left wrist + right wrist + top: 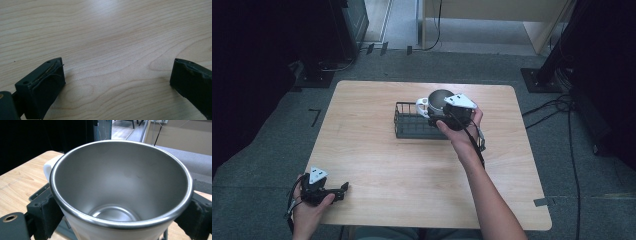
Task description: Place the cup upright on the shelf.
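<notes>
A white mug (435, 102) with a steel inside and a white handle hangs above the right end of a black wire basket (411, 121) on the wooden table. My right gripper (443, 116) is shut on the mug. In the right gripper view the mug (120, 190) is empty, its mouth toward the camera, with a black jaw pressed on each side of its body. My left gripper (343, 188) rests at the table's near left corner, held in a hand. In the left gripper view its jaws stand wide apart over bare wood, and the left gripper (117, 80) holds nothing.
The table (377, 165) is light wood with rounded corners on a grey carpet. Black stands and cables (557, 107) lie on the floor to the right and at the back left. A wooden cabinet (492, 15) stands beyond the table's far edge.
</notes>
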The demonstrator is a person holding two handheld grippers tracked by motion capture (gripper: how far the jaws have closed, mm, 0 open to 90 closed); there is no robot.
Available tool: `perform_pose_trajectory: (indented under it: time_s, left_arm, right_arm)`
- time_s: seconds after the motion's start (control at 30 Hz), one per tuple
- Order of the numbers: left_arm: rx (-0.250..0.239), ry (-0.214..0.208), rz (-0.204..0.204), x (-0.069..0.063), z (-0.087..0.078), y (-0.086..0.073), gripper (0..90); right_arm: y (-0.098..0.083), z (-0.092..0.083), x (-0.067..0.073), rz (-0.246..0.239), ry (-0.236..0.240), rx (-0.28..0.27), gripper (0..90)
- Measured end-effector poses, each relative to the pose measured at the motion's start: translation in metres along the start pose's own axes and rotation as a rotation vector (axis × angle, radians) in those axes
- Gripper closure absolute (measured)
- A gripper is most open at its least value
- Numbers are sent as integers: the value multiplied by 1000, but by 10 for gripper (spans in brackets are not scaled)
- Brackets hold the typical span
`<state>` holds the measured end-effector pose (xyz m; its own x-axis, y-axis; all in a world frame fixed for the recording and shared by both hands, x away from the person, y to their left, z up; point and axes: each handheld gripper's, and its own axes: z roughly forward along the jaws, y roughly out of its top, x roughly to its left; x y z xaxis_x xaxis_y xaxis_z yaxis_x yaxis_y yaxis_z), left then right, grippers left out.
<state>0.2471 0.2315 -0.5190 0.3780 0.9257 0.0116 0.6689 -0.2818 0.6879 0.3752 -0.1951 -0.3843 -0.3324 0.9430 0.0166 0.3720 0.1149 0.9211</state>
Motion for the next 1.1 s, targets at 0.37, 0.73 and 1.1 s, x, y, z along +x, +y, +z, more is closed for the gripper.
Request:
perform_pose_trajectory:
  time_s: [0.37, 0.73, 1.1]
  left_arm:
    - [-3, -4, -2, 0, 0, 0, 0]
    - [-3, -7, -1, 0, 0, 0, 0]
    - [-2, -6, 0, 0, 0, 0, 0]
  right_arm:
    - [4, 27, -5, -5, 3, 11, 74]
    - [-8, 45, -9, 20, 5, 40, 74]
    - [-25, 51, -9, 23, 0, 66, 73]
